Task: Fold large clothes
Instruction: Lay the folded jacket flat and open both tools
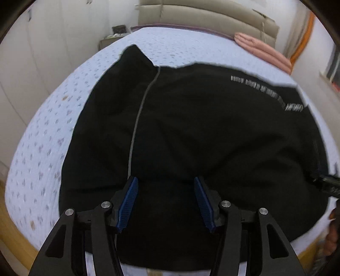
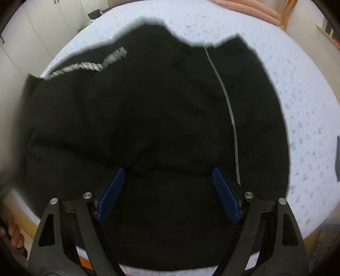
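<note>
White lettering runs across the black garment (image 1: 191, 131), too blurred to read

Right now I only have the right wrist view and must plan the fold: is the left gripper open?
Observer: Yes, the left gripper is open over the black garment, gripping nothing.
Operator: What lies beyond the garment?
Observer: A folded pink blanket near the padded headboard.
Operator: And on the left side?
Observer: Bare bedsheet, then white cabinet doors.
</note>
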A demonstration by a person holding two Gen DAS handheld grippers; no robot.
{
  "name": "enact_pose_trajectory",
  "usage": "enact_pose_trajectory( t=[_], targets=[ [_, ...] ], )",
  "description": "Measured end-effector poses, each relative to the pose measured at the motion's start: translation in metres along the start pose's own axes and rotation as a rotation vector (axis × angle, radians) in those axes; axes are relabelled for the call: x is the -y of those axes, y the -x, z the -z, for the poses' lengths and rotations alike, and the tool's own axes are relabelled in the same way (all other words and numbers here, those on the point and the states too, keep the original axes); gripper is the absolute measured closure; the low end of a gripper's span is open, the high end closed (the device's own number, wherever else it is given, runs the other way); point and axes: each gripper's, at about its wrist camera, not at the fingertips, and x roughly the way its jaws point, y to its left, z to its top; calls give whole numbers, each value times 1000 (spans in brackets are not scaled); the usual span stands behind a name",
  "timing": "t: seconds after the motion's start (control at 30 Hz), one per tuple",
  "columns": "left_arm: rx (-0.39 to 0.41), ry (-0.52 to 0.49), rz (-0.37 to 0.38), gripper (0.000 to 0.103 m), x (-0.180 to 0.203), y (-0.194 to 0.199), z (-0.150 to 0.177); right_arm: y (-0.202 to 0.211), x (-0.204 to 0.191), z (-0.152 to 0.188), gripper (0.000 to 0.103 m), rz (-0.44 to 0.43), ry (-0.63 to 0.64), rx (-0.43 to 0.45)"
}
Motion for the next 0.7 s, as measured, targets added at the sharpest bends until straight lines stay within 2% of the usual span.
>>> enact_pose_trajectory(
  t=[0.13,0.37,0.57,0.67,0.7],
  targets=[
    [-23,25,21,46,-8,0,-5,-1,6,1,18,-10,-16,-3],
    [-53,-21,8,45,-11,22,-15,14,18,3,15,-57,-65,-72],
    [-29,-34,-1,45,-11,79,-14,54,35,23,15,-54,-115,-62],
    [13,-59,-28,45,-3,116,-7,85,44,28,15,-2,-123,-18],
    [26,-66,-34,45,10,127,-2,95,45,28,15,12,-121,-2]
  ],
)
